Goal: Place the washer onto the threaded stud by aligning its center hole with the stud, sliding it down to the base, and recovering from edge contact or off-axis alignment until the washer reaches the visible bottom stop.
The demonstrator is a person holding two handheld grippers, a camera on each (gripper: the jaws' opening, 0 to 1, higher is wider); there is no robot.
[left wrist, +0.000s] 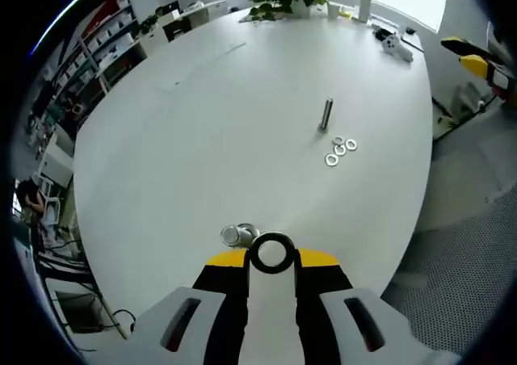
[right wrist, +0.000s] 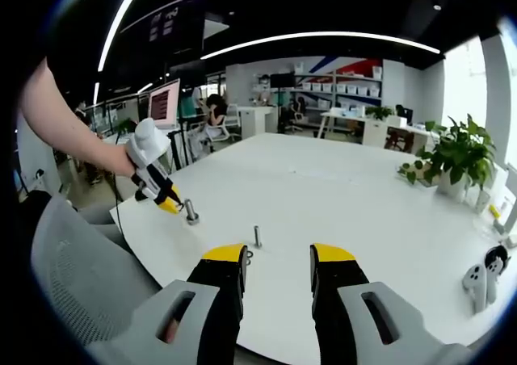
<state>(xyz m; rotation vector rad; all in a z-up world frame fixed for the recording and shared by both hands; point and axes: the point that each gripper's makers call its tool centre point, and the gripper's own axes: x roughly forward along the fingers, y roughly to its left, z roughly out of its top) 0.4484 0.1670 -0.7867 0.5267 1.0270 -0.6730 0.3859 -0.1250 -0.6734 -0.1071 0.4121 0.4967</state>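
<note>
Left gripper [left wrist: 272, 256] jaws closed on a washer [left wrist: 272, 253]; right gripper [right wrist: 278, 260] open; next, carry it over the stud [left wrist: 325, 114] and centre the hole

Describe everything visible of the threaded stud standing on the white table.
The threaded stud is a slim, grey metal rod standing upright on the white table, apart from both grippers. In the left gripper view its upper part looks smoother and brighter than the lower. Four small silver washers lie loose on the table beside its base, none on it. In the right gripper view it stands beyond the right gripper, seen between the open jaws.
</note>
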